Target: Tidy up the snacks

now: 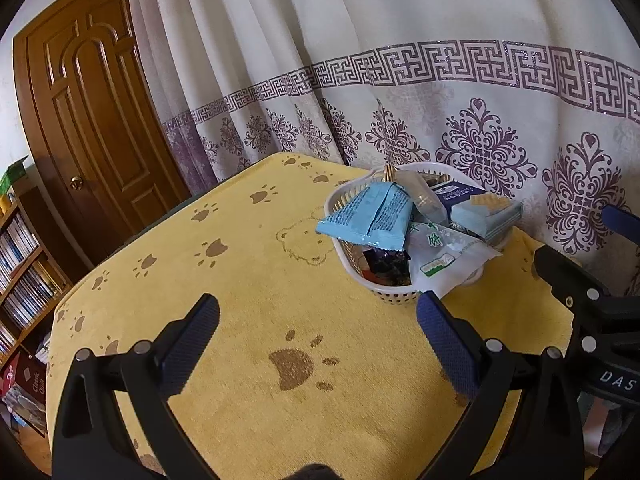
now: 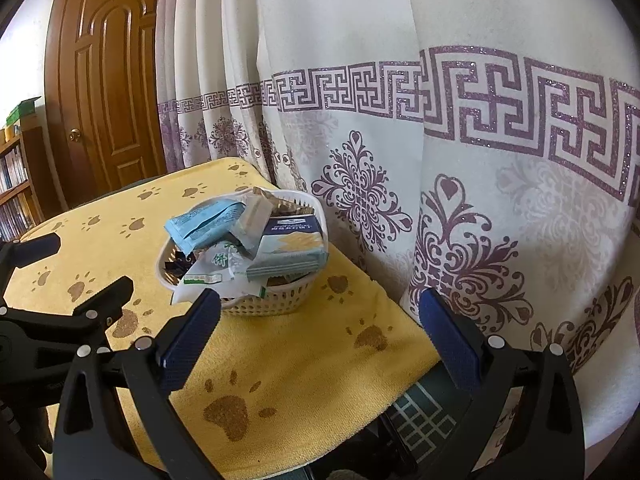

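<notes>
We see the yellow paw-print cloth [image 1: 248, 264] bare across most of the table, from its near edge to the far right corner. There the white perforated basket [image 1: 394, 295] sits, heaped with about 5 packets. The light-blue packet [image 1: 372, 216] lies on top, its long axis slanting over the basket's left rim. Our left gripper [image 1: 318, 322] and right gripper [image 2: 320, 318] both hover spread and empty.

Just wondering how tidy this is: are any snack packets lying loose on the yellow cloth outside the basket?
No, every snack packet sits piled in the white basket; the yellow cloth around it is bare.
</notes>
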